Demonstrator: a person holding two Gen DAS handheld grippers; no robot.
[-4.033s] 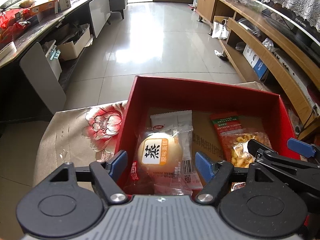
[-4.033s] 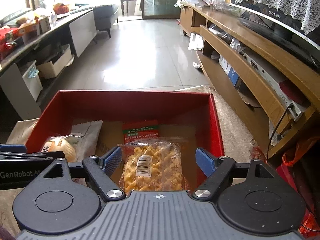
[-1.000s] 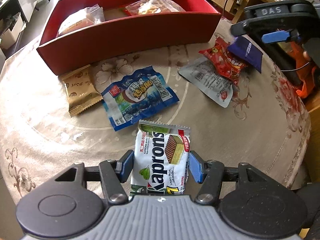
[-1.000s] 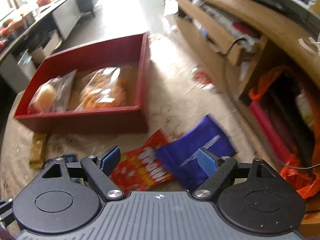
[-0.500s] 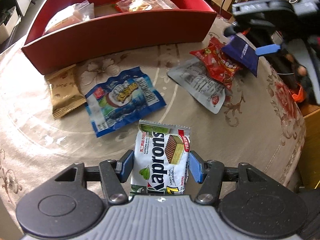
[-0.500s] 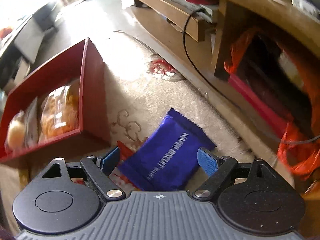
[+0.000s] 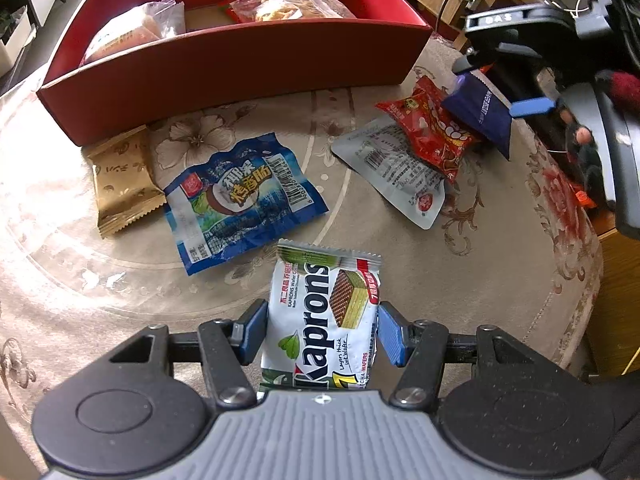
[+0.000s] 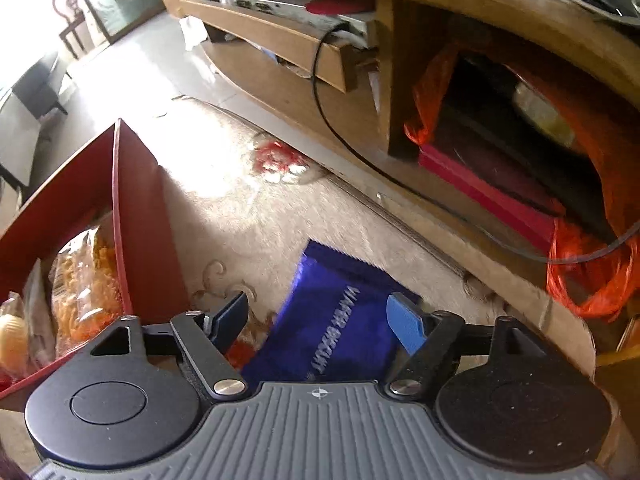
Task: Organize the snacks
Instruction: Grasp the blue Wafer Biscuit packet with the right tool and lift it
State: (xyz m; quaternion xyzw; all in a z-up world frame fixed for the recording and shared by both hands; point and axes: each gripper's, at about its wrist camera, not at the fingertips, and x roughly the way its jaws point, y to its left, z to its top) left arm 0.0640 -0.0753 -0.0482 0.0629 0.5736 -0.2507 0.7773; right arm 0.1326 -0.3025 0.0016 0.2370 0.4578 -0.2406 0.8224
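A red box (image 7: 240,60) stands at the back of the table and holds a bun packet (image 7: 128,36) and a packet of yellow crisps (image 7: 296,2). My left gripper (image 7: 320,330) is shut on a white Kaprons wafer packet (image 7: 324,312) near the table's front. My right gripper (image 8: 320,320) is open, its fingers either side of a dark blue wafer packet (image 8: 340,320) beside the box's right wall (image 8: 140,216). In the left wrist view this blue packet (image 7: 480,112) lies at the right, partly on a red packet (image 7: 432,132).
A gold packet (image 7: 122,176), a blue packet (image 7: 240,196) and a silver packet (image 7: 396,172) lie on the flowered tablecloth (image 7: 480,260). A wooden shelf unit (image 8: 360,80) with an orange bag (image 8: 580,272) stands close by on the right.
My right gripper has come down lower over the dark blue packet, still open. My left gripper keeps its hold on the Kaprons packet and has shifted slightly.
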